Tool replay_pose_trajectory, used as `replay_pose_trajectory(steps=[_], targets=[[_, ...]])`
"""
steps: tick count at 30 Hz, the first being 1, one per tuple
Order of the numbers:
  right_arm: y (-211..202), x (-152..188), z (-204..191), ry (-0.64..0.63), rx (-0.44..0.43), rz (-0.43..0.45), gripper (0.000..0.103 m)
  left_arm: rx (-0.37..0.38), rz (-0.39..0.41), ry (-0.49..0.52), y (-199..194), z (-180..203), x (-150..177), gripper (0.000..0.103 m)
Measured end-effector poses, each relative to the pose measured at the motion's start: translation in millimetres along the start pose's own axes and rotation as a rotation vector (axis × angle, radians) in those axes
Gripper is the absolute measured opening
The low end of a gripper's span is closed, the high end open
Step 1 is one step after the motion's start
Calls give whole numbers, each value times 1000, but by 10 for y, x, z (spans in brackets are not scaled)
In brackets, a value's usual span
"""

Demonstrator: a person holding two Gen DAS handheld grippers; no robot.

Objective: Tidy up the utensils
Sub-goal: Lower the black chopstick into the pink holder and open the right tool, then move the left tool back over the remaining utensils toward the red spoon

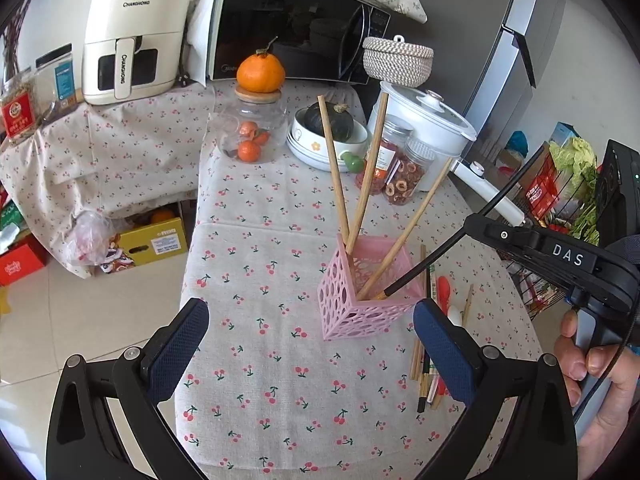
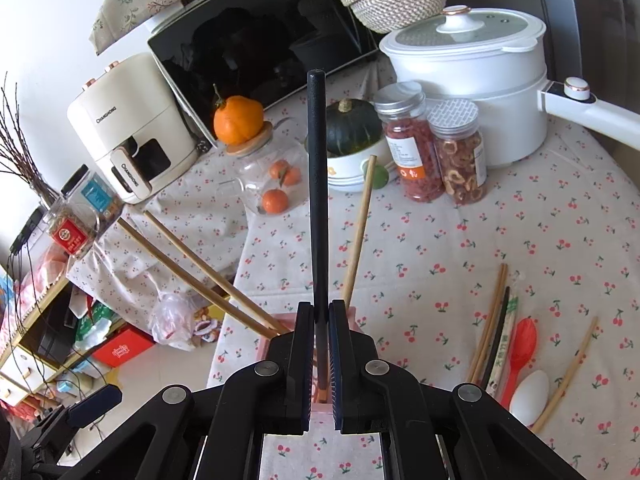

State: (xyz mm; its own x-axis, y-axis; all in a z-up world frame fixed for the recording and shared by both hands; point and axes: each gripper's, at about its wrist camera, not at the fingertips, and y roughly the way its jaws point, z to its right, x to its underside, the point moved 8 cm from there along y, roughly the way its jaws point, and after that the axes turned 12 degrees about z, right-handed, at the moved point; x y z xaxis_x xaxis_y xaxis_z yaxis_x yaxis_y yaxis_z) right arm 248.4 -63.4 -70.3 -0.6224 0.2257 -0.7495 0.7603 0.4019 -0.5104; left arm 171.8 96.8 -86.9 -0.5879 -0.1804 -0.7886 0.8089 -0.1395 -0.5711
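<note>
1. The right gripper (image 2: 320, 360) has its jaws closed on a black chopstick (image 2: 317, 200). The lower tip of the chopstick (image 1: 420, 274) rests at the rim of the pink perforated holder (image 1: 360, 300).
2. The left gripper (image 1: 312, 344) holds nothing. Its jaws stand wide open above the cherry-print cloth of the surface (image 1: 256, 240), just in front of the holder.
3. Three wooden chopsticks (image 1: 334, 168) already lean inside the holder. Beside it lie more loose utensils: chopsticks (image 2: 490, 320), a red spoon (image 2: 520, 344) and a white spoon (image 2: 530, 396).
4. Risks, in my judgement: the holder looks light, so a sideways push from the long chopstick could tip it or slide it, and the leaning chopsticks would fall out. If the jaws release while the tip sits on the rim, the chopstick may drop outside.
5. Readable writing: "CHANGHONG" on the cream air fryer (image 1: 136, 36), "DAS" on the right gripper body, and a faint "Midea" on the microwave (image 1: 296, 28). The jar labels are too small to read.
</note>
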Motion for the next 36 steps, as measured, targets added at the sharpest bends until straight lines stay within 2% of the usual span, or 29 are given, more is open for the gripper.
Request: replay_pose_trajectory(steps=[6, 7, 9, 11, 13, 14, 16, 20, 27, 36], targets=[[142, 44, 20, -7, 22, -23, 7, 2, 13, 4, -23, 18, 9, 103], [151, 34, 20, -10, 17, -12, 10, 1, 17, 4, -27, 19, 6, 103], [140, -13, 16, -27, 13, 30, 11, -4, 27, 4, -44, 15, 0, 103], [118, -54, 18, -39, 16, 48, 19, -19, 43, 5, -60, 2, -15, 103], [61, -87, 40, -32, 13, 66, 43, -25, 55, 7, -75, -3, -28, 103], [24, -109, 53, -26, 13, 76, 49, -28, 57, 8, -81, 0, -31, 103], [-61, -156, 79, -20, 11, 94, 55, -23, 63, 9, -94, 20, -41, 103], [-277, -256, 165, -11, 7, 146, 79, 12, 61, 30, -136, 136, -18, 103], [-567, -271, 489, -54, 87, 164, 89, 46, 58, 67, -198, 363, 92, 103], [-835, -58, 1122, -110, 211, 95, 94, 71, -12, 161, -135, 710, 403, 103]])
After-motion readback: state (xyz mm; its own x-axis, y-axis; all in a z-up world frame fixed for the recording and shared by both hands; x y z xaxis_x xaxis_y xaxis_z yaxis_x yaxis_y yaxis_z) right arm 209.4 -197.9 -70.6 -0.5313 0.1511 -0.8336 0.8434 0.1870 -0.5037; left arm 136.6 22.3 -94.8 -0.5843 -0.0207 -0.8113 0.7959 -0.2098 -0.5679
